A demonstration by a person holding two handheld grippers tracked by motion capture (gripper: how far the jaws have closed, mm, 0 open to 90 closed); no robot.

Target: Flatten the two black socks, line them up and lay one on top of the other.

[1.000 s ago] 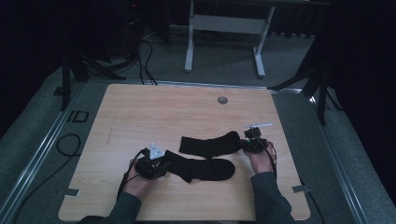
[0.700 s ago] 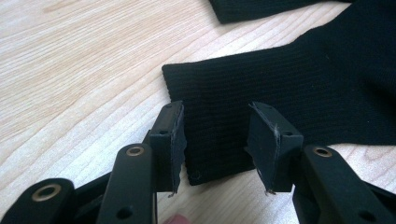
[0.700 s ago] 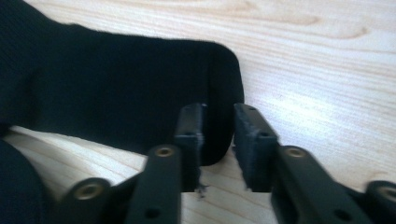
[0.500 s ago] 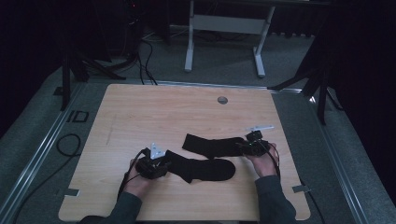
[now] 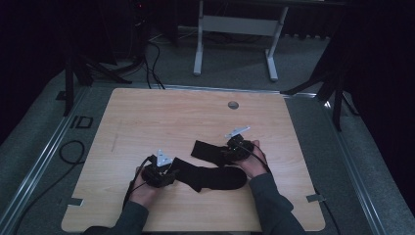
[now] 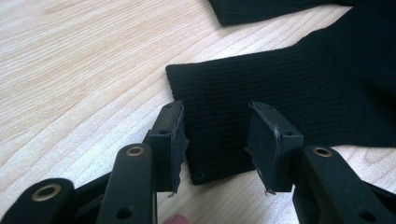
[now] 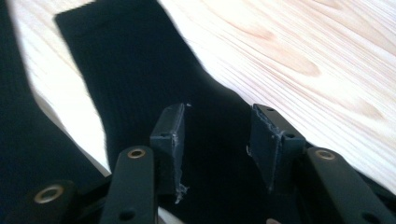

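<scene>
Lying flat on the wooden table (image 5: 147,122), two black socks sit near the person's edge, well this side of the small round grommet (image 5: 233,105). The nearer sock (image 5: 210,176) runs roughly along that edge, cuff toward the left gripper (image 5: 166,174), toe rounded off toward the right. The farther sock (image 5: 208,151) slants, its square cuff pointing away from the right gripper (image 5: 230,152). The left gripper's pads stand apart astride the nearer sock's cuff, not pressing it. The right gripper's jaws have just been opening; the farther sock lies beneath the gap, unpinched.
</scene>
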